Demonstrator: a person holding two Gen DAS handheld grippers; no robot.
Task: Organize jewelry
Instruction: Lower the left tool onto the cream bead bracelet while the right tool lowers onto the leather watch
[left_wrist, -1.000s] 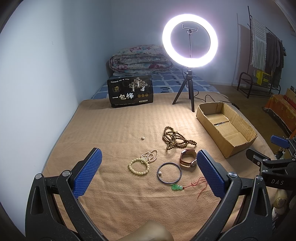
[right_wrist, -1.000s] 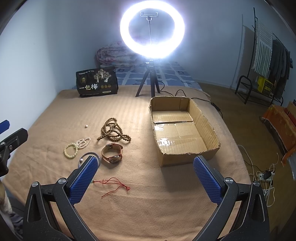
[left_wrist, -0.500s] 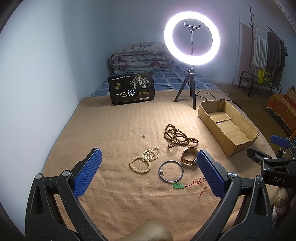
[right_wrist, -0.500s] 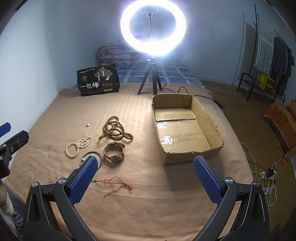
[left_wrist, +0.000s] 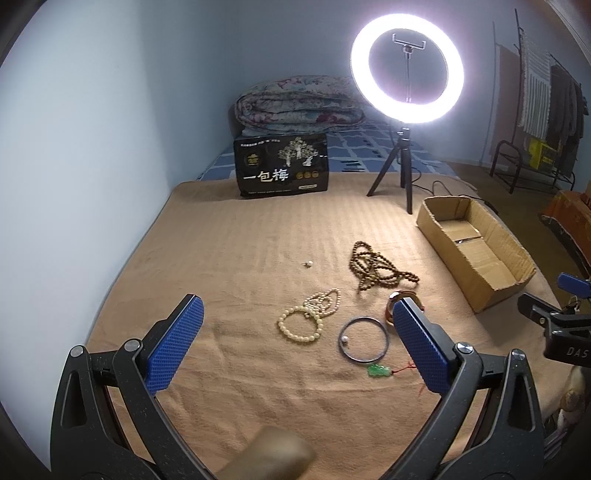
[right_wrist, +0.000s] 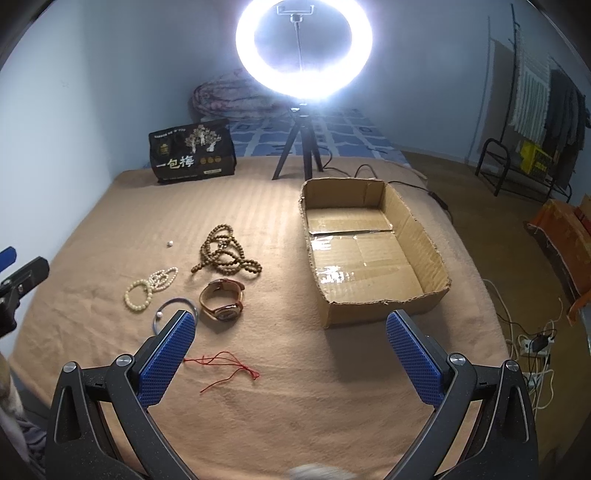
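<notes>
Jewelry lies on a tan blanket (left_wrist: 240, 240): a brown bead necklace (left_wrist: 376, 267) (right_wrist: 223, 253), a cream bead bracelet (left_wrist: 300, 325) (right_wrist: 138, 293) with a small pearl strand (left_wrist: 325, 300), a dark bangle (left_wrist: 364, 339) (right_wrist: 173, 308), a green pendant (left_wrist: 378, 370) on red cord (right_wrist: 225, 367), a wristwatch (right_wrist: 223, 302) and a loose pearl (left_wrist: 309, 263). An open cardboard box (right_wrist: 369, 258) (left_wrist: 476, 247) stands to the right, empty. My left gripper (left_wrist: 297, 343) is open above the bracelets. My right gripper (right_wrist: 290, 354) is open near the red cord.
A ring light on a tripod (left_wrist: 406, 70) (right_wrist: 303, 48) and a black printed bag (left_wrist: 282, 166) (right_wrist: 192, 153) stand at the far edge. A folded quilt (left_wrist: 299, 103) lies behind. A clothes rack (right_wrist: 532, 110) and floor cables (right_wrist: 532, 339) are to the right.
Both grippers have moved slightly forward toward the jewelry and stay open. The jewelry and box have not moved.
</notes>
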